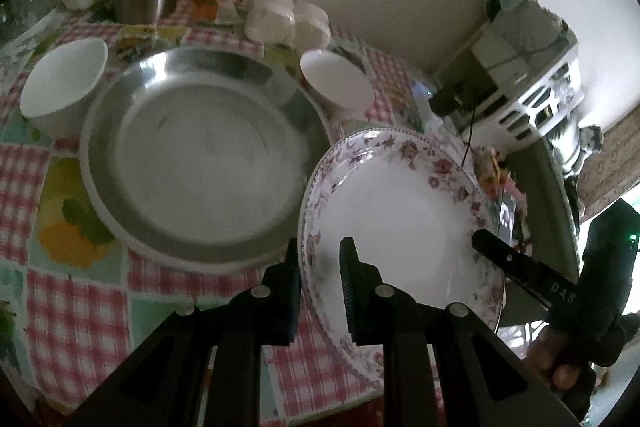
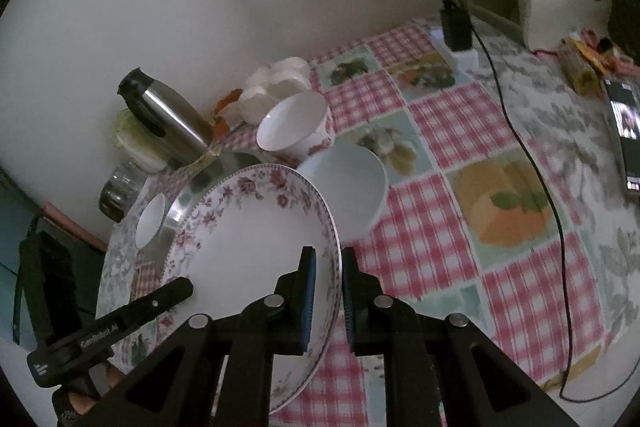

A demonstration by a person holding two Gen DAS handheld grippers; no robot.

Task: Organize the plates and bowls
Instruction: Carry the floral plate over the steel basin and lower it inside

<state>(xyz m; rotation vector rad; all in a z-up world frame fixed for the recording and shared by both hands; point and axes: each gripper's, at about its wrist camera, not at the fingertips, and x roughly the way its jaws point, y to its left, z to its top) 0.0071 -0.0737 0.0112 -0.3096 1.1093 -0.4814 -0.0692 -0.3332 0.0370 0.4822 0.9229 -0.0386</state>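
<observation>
Pink checked tablecloth (image 2: 432, 227) covered the table where you worked. You held the floral plate (image 1: 400, 211) tilted on edge beside the steel pan (image 1: 200, 155), your left gripper (image 1: 320, 267) clamped on one side of its rim and your right gripper (image 2: 328, 279) on the opposite side. The plate hid part of a white bowl (image 2: 352, 187) behind it. Your right hand showed only partly, low at the frame edge.

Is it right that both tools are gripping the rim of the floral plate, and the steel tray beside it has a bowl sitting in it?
Not quite. The left wrist view shows the steel tray empty; the white bowls stand outside it. Both the left tool and right tool do straddle the floral plate rim.
</observation>
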